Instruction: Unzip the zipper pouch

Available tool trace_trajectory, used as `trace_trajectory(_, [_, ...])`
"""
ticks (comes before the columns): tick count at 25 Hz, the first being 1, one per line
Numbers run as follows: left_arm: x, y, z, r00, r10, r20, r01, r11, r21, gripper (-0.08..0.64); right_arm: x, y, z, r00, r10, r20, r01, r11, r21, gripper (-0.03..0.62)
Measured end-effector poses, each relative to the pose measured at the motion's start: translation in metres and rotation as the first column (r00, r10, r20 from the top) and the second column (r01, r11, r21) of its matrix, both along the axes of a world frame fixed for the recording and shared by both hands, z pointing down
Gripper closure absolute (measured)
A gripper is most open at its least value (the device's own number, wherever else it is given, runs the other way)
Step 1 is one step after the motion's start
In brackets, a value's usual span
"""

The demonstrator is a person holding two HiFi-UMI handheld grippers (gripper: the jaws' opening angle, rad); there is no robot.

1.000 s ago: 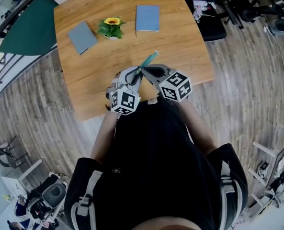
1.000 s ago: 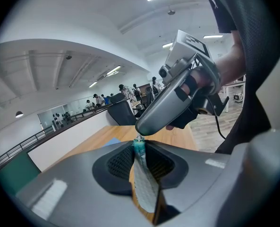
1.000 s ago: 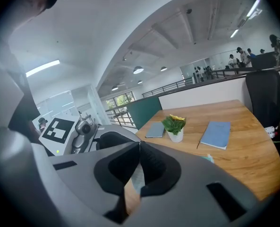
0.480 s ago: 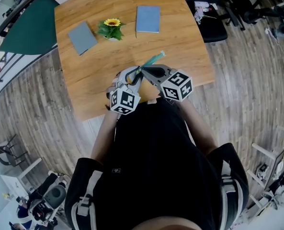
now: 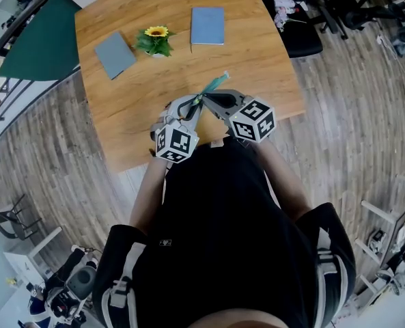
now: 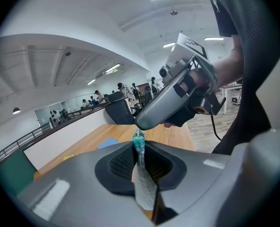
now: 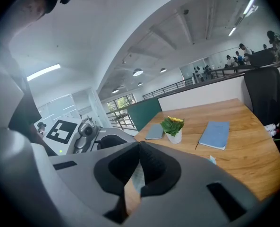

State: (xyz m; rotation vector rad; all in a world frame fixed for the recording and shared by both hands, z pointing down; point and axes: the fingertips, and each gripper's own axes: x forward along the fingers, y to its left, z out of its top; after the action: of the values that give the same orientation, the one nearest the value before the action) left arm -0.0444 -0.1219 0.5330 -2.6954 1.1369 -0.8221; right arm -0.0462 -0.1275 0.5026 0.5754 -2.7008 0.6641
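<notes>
A teal zipper pouch [image 5: 216,83] hangs above the near part of the wooden table [image 5: 257,53], with both grippers meeting at its near end. In the left gripper view the pouch [image 6: 140,174] stands edge-on between the pads of my left gripper [image 6: 139,148], whose jaws are closing on its fabric. My right gripper [image 6: 177,98] comes in from above, its tips pinched on the small zipper pull [image 6: 138,134] at the pouch's top. In its own view the right gripper [image 7: 140,143] is shut, with pale fabric [image 7: 136,178] showing below the pads and the teal end [image 7: 211,160] beyond.
A potted sunflower [image 5: 154,39] stands at the far middle of the table, between a grey notebook [image 5: 115,54] and a blue notebook [image 5: 207,25]. A black chair [image 5: 294,19] is at the table's far right corner. The table's near edge lies just below the grippers.
The pouch's free end swung slightly right, then back. Both grippers stay together at the same spot over the table's near edge.
</notes>
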Motion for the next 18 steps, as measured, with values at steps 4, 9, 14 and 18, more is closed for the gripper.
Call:
trace_trajectory(4, [-0.0012,0.003,0.0019,1.0,-0.003,0.012,0.003,1.0,-0.002,0.525,-0.001,0.0025,0.0022,1.0,-0.002,-0.001,0.002,1.0,0.0,0.586])
trace_trajectory(9, [-0.004,0.0025,0.0041,1.0,-0.011,0.029,0.011,1.0,0.0,0.525,-0.0032,0.0006,0.0053,1.0,0.002,-0.023,-0.002,1.0,0.006,0.586])
trace_trajectory(14, [-0.0049,0.0009,0.0035,0.999,-0.019,0.033,0.019,1.0,0.003,0.525,-0.0035,-0.0019,0.0055,0.999,0.007,-0.048,-0.005,1.0,0.026,0.586])
trace_trajectory(18, [-0.0051,-0.0013,0.0057,0.999,-0.021,0.04,0.021,1.0,0.004,0.525,-0.0035,-0.0048,0.0082,0.999,0.027,-0.041,-0.027,1.0,0.011,0.586])
